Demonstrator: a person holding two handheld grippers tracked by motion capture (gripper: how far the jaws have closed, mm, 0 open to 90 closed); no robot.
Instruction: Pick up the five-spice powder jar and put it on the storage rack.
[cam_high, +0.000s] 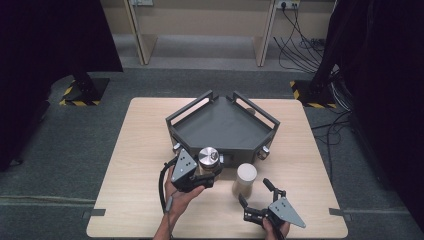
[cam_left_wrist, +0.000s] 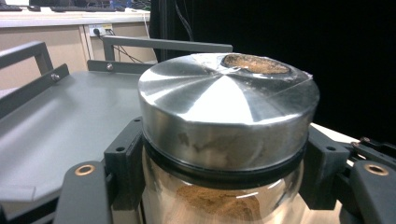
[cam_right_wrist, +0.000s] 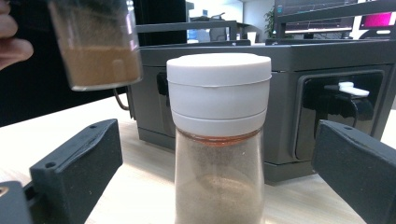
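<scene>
the left tool (cam_high: 207, 172) grips a steel-lidded jar (cam_high: 209, 156) above the bench (cam_high: 135, 165); the right tool (cam_high: 256, 192) gapes wide before a white-capped jar (cam_high: 245, 180).

Room's pretty dim: grey carpet floor (cam_high: 60, 145), black curtains (cam_high: 50, 35) hanging on both sides, beige cabinet panels (cam_high: 200, 25) along the back wall, and a tangle of black cables (cam_high: 300, 47) running off a wall socket (cam_high: 287, 5).

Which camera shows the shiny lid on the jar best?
The left gripper view: the silver lid sits close up. The high view shows it small, from above. The right gripper view catches the jar's glass and brown powder.
</scene>
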